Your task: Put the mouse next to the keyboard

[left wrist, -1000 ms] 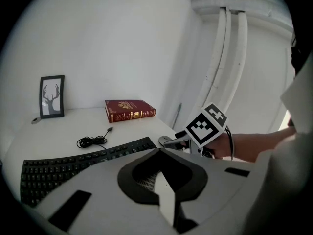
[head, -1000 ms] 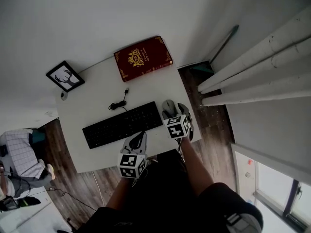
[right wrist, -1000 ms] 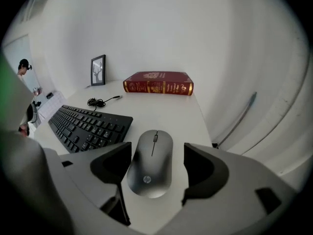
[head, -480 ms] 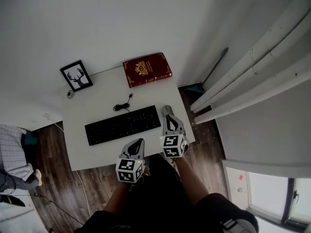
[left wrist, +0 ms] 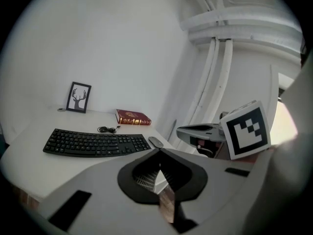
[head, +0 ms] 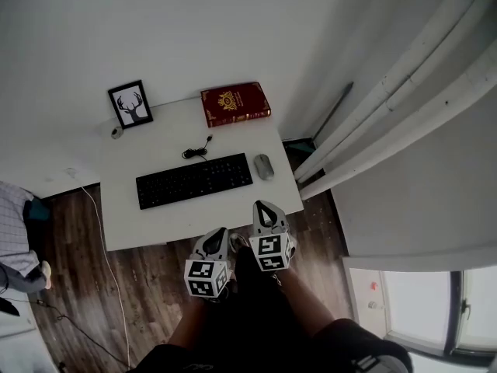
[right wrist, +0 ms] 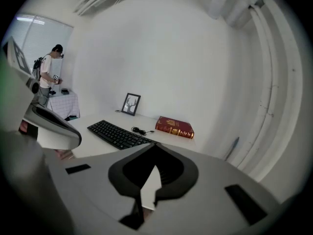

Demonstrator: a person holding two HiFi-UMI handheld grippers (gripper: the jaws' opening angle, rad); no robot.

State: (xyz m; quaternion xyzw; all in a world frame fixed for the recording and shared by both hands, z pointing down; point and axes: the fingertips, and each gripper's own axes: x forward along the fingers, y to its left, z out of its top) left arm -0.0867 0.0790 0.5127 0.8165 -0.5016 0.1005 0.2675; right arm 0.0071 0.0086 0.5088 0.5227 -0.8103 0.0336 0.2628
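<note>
Mouse (head: 264, 166) sits beside keyboard (head: 194, 180) right end; hold left gripper (head: 217, 238) and right gripper (head: 265, 210), clenched empty, well clear.

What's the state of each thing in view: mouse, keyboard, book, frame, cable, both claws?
mouse: flat on the table, just right of the keyboard, nothing gripping it
keyboard: flat, keys up
book: closed, lying flat
picture frame: upright by the wall
cable: loosely coiled behind the keyboard, one end lying free
left claw: shut, empty
right claw: shut, empty
</note>
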